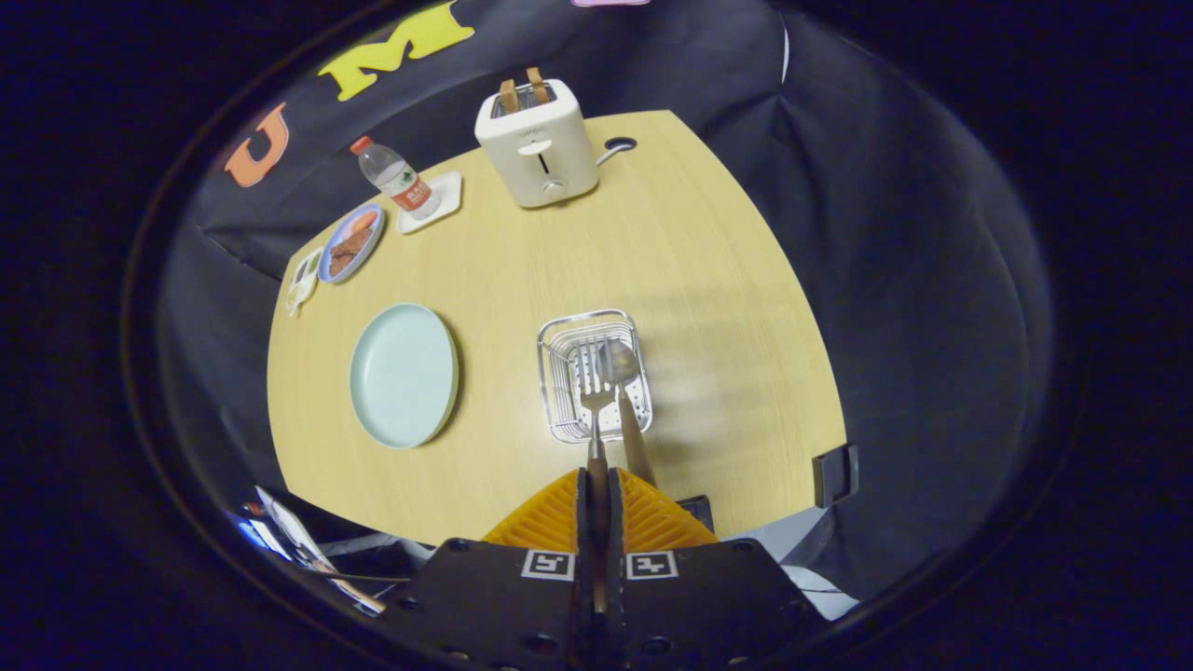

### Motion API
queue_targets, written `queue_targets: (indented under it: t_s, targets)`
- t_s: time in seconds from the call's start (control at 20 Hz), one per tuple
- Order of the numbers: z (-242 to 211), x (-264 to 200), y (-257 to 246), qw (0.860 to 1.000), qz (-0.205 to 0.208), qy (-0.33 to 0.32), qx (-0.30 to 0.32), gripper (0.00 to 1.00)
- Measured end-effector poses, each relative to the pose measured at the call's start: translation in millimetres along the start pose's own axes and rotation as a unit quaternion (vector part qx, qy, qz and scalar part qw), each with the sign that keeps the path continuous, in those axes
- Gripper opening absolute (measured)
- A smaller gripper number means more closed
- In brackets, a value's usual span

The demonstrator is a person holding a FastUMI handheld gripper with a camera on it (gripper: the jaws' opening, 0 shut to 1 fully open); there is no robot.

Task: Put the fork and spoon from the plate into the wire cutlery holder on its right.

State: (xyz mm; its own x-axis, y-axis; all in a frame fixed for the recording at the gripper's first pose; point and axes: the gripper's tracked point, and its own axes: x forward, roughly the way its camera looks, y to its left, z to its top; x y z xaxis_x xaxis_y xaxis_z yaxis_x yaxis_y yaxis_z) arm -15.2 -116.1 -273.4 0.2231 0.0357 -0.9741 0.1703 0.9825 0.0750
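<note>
My gripper point(597, 477) is shut on the fork's dark handle, and its orange fingers point(550, 517) press on it from both sides. The fork point(595, 391) points forward, its tines over the wire cutlery holder point(557, 347), which stands on the table just ahead of the fingers. A spoon point(623, 368) lies alongside the fork on its right, bowl over the holder, brown handle slanting back past the right finger. I cannot tell whether the spoon is held too. The pale blue plate point(404, 375) sits left of the holder with nothing on it.
A white toaster point(539, 142) with two slices of toast stands at the far side of the wooden table point(708, 280). At the far left are a water bottle point(393, 177) on a white coaster and a small blue plate of food point(350, 244).
</note>
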Motion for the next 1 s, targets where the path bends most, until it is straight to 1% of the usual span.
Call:
queue_targets:
  t_s: [0.3, 0.4, 0.5, 0.55, 0.7, 0.75, 0.8, 0.85, 0.9, 1.0]
  targets:
    - [0.3, 11.9, 7.2, 0.995, 0.001, 0.099, 0.011, 0.05]
    - [3.7, 16.1, 8.8, 0.994, -0.007, 0.113, 0.006, 0.05]
    - [12.4, 15.7, 9.5, 0.994, -0.016, 0.110, -0.006, 0.05]
    - [13.8, 17.1, 10.5, 0.994, -0.018, 0.109, -0.010, 0.08]
    - [16.4, 17.7, 17.3, 0.994, -0.013, 0.108, -0.010, 0.08]
    - [19.0, 17.6, 20.8, 0.995, -0.011, 0.102, -0.013, 0.14]
    - [20.8, 15.8, 22.1, 0.995, -0.012, 0.093, -0.019, 0.14]
    - [23.8, 13.5, 24.3, 0.996, -0.012, 0.080, -0.025, 0.12]
    - [27.1, 10.0, 28.1, 0.997, -0.008, 0.064, -0.031, 0.12]
    - [32.1, 1.9, 37.1, 0.998, -0.003, 0.029, -0.048, 0.29]
